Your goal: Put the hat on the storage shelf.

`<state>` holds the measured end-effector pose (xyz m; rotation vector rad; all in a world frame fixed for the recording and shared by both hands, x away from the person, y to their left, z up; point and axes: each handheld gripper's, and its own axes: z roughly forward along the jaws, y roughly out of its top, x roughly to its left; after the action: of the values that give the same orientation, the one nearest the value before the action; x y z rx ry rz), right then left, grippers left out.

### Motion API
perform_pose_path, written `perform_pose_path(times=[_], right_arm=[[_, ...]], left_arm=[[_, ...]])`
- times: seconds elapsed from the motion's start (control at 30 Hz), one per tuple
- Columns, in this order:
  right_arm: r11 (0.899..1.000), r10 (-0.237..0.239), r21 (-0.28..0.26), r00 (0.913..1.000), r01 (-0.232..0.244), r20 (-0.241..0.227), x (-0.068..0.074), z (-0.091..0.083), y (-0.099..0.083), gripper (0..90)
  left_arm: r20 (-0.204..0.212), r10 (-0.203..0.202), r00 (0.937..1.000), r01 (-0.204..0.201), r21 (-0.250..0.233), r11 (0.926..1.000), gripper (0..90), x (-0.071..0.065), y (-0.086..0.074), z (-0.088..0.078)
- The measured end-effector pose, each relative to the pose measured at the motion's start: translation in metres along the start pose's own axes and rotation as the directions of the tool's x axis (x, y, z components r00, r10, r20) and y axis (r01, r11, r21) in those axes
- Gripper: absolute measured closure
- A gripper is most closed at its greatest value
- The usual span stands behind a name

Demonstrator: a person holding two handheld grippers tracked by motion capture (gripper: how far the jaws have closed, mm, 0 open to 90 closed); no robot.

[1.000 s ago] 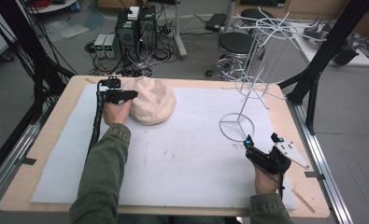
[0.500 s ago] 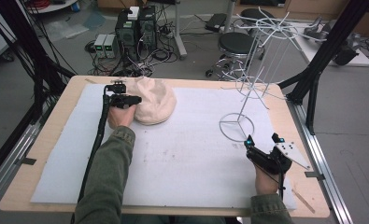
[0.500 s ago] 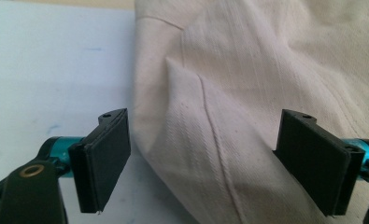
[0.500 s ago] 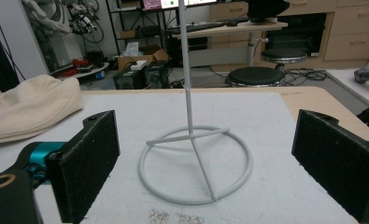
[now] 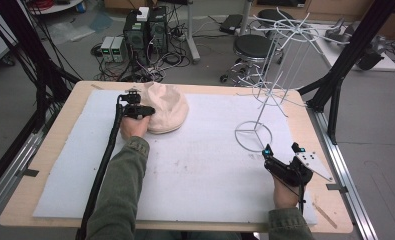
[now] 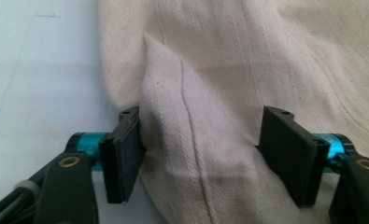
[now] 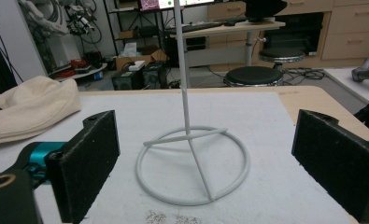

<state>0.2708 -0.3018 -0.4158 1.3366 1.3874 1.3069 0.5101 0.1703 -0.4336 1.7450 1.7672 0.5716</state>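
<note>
Since a second ago the left gripper [image 5: 135, 107] is edging further onto the cream cloth hat [image 5: 166, 106]; the right gripper [image 5: 281, 161] is staying where it was, near the front right of the table [image 5: 312, 120].

Far left: a black frame post and cable bundle are standing off the table's left edge. A white foam mat [image 5: 195, 165] is covering most of the tabletop. The person's left forearm, in an olive sleeve [image 5: 120, 200], is reaching up the left side of the mat, with the gripper's black cable [image 5: 102, 165] trailing beside it.

The hat is lying at the back left of the mat, crumpled. In the left gripper view the left gripper [image 6: 198, 154] is straddling a raised fold of the hat [image 6: 229, 70]: the jaws are standing fairly wide, one pad touching the fold's left flank, the other at its right flank. They are not yet pinched together on it.

Centre: the mat is bare apart from faint marks.

Right of centre: a white wire stand [image 5: 265, 95] is resting on its ring base on the mat, its thin pole rising to spoked arms at the top. In the right gripper view the right gripper [image 7: 205, 163] is facing the stand [image 7: 191, 163], jaws spread wide and holding nothing, the ring base sitting between them but well apart from the pads.

Behind the table: a black stool [image 5: 254, 46] and computer boxes [image 5: 146, 30] on the floor.
</note>
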Motion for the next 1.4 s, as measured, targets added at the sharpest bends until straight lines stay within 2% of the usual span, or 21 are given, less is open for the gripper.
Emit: perform_pose_path(times=[0.1, 0.27, 0.43, 0.53, 0.67, 0.83, 1.23, 1.4], right_arm=[[1.000, 0.000, 0.000, 1.0000, 0.000, -0.002, 0.000, 0.000, 0.000, 6.7], [1.000, 0.002, 0.010, 1.0000, -0.001, -0.006, 0.000, 0.000, 0.000, 6.7], [1.000, 0.001, 0.007, 1.0000, -0.001, -0.007, 0.000, 0.000, 0.000, 6.7], [1.000, 0.000, 0.008, 1.0000, 0.000, -0.009, -0.001, 0.000, 0.000, 6.6], [1.000, 0.001, 0.013, 0.9999, -0.001, -0.011, 0.000, 0.000, 0.000, 6.7], [1.000, 0.002, 0.013, 0.9999, -0.002, -0.012, 0.000, 0.000, 0.000, 6.6], [1.000, -0.004, 0.017, 0.9999, 0.004, -0.012, 0.000, 0.001, -0.001, 6.6], [1.000, 0.003, 0.018, 0.9999, -0.003, -0.011, 0.000, 0.001, -0.001, 6.6]], left_arm=[[0.004, 0.006, 1.0000, -0.006, -0.002, 1.0000, 38.6, -0.001, 0.000, 0.000], [-0.009, 0.001, 1.0000, -0.001, -0.010, 0.9999, 54.8, -0.001, 0.000, 0.000], [-0.010, 0.033, 0.9994, -0.033, -0.012, 0.9994, 72.1, -0.004, 0.000, -0.001], [-0.003, 0.022, 0.9998, -0.022, -0.008, 0.9997, 77.8, -0.004, 0.002, -0.003], [0.003, 0.045, 0.9990, -0.045, -0.006, 0.9990, 80.0, -0.004, 0.002, -0.005], [0.004, 0.054, 0.9985, -0.054, -0.010, 0.9985, 80.1, -0.004, 0.001, -0.006], [0.015, 0.045, 0.9989, -0.045, -0.013, 0.9989, 80.4, 0.000, 0.003, -0.009], [0.030, 0.045, 0.9985, -0.044, -0.033, 0.9985, 80.7, 0.000, 0.004, -0.014]])
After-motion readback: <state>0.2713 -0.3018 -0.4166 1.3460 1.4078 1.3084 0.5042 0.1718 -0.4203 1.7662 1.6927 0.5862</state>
